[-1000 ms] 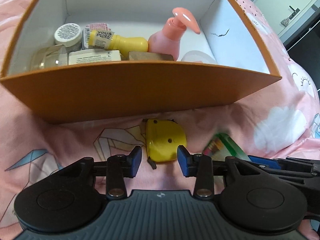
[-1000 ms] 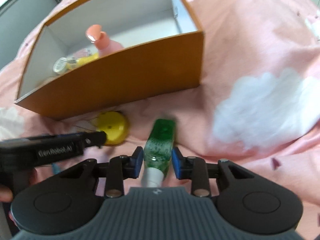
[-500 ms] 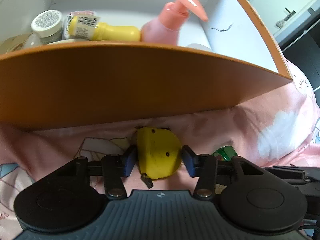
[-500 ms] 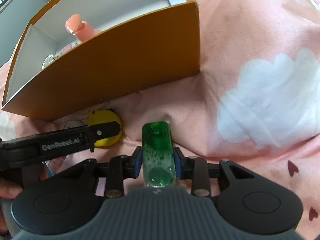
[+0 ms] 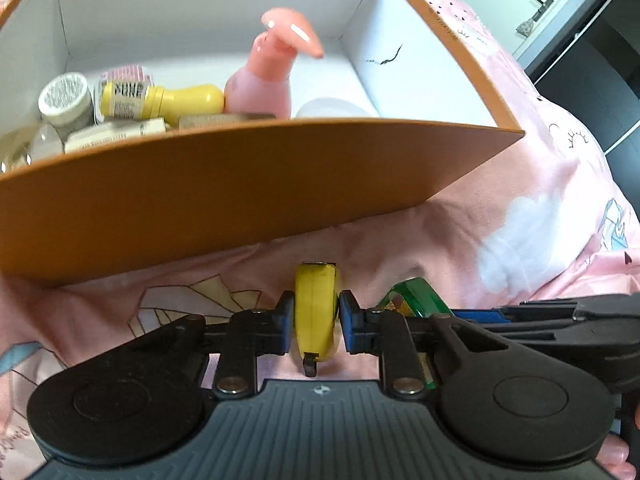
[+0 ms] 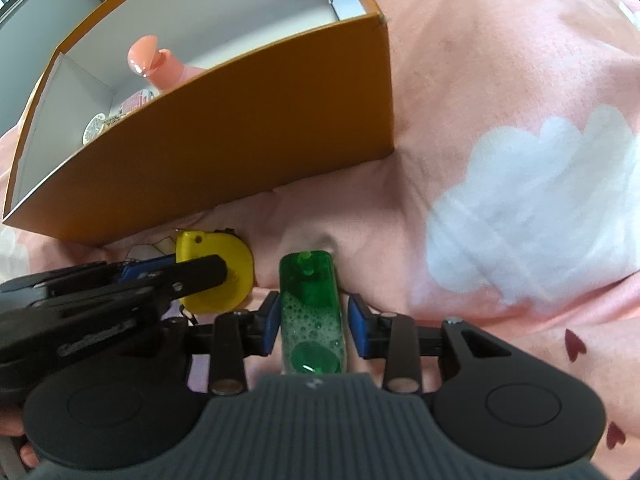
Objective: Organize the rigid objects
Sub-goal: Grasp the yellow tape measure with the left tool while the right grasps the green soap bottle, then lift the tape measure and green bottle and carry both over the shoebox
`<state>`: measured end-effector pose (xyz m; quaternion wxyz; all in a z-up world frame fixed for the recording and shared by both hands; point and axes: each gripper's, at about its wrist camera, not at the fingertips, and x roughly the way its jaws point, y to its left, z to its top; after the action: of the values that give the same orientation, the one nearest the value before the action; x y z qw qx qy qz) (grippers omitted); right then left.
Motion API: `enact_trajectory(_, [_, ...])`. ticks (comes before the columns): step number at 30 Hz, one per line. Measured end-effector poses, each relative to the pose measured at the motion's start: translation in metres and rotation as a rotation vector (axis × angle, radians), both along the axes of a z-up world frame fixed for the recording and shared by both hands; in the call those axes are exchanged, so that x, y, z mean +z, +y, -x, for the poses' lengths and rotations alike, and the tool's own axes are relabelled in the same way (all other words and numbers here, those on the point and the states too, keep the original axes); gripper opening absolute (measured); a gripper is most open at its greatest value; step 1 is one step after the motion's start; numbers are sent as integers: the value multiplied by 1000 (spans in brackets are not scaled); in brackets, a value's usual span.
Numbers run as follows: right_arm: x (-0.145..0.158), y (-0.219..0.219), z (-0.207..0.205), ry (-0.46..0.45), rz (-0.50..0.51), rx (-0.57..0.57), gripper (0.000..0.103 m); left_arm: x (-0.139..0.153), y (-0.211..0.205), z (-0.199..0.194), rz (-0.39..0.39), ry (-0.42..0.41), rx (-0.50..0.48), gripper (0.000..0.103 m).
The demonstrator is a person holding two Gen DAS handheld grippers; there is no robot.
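1. The pink bedspread (image 6: pixel 500 80) with white cloud prints lies under everything, and it looks the same as a second ago.
2. Your orange box (image 5: pixel 200 192) sits on the bed ahead of both claws. It fills less of the left wrist view than half a second ago, so its white inside shows again.
3. Inside the box, the pink pump bottle (image 5: pixel 266 80) stands upright, with the yellow bottle (image 5: pixel 160 100) lying just beside it, a round white jar (image 5: pixel 64 98) at the left, and small flat packs in front. None of these has moved.
4. Your left claw (image 5: pixel 314 318) is closing on the yellow tape measure (image 5: pixel 314 308), which now stands on its edge between the blue pads; a second ago it lay flat on the bed in front of wider-spread fingers. The pads touch both its faces.
5. Your right claw (image 6: pixel 312 322) has the green bottle (image 6: pixel 310 308) between its fingers, foamy liquid showing. The jaws are opening, with a slim gap on each side, where half a second ago they pressed it.
6. The bottle lies on the bed just beside the tape measure, near the box's front wall.
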<state>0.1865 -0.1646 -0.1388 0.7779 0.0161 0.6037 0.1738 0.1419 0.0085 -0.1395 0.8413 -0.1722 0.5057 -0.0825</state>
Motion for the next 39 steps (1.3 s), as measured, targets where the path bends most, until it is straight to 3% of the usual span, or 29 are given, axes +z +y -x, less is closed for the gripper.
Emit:
enact_trajectory(2, [-2,-1,-2,7,-8,-3,31,0,1,2,10,-1,4,25])
enact_trajectory(12, [25,-8,7,-47,-55,21,29,37,13,22,26,-45,22,23])
enact_trajectory(21, [94,-19,8,-185,-114,72,29,97,20,30,78,-123,18,23])
enact_trajectory(29, [149,-8,-27,-316,-164,102,29,142,40,5,32,-218,75,23])
enact_trajectory(33, [150,8,-56,-336,-144,101,29,152,49,-17,-8,-247,105,23])
enact_trajectory(39, [121,36,-101,-312,-87,124,29,142,64,-54,-75,-235,149,23])
